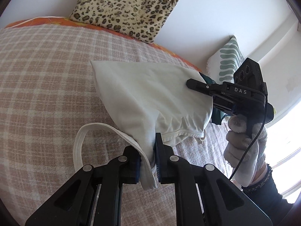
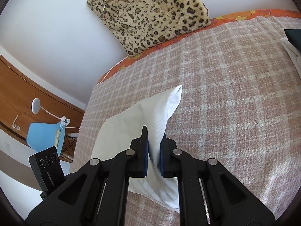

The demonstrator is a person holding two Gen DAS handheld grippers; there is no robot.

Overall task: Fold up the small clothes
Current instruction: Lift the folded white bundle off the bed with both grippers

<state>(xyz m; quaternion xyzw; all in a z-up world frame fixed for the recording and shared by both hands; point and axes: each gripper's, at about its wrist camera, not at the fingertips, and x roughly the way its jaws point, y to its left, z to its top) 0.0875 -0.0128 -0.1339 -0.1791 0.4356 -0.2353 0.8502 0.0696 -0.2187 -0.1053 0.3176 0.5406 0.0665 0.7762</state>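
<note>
A small white garment [image 1: 143, 96] hangs lifted above the checked blanket [image 1: 41, 79], stretched between both grippers. My left gripper [image 1: 147, 158] is shut on its banded hem, and a white strap loop [image 1: 79, 137] hangs to the left. My right gripper shows in the left wrist view [image 1: 195, 86], clamped on the garment's far right edge. In the right wrist view my right gripper [image 2: 153, 146] is shut on a fold of the white garment [image 2: 131, 120], which trails forward and left over the blanket [image 2: 235, 103].
A leopard-print cushion [image 1: 128, 5] leans on the white wall at the bed's far edge. A green-patterned pillow [image 1: 228, 58] lies at the right. Dark and white folded clothes [image 2: 293, 41] sit at the blanket's right. A blue chair [image 2: 45, 137] and lamp stand beside the bed.
</note>
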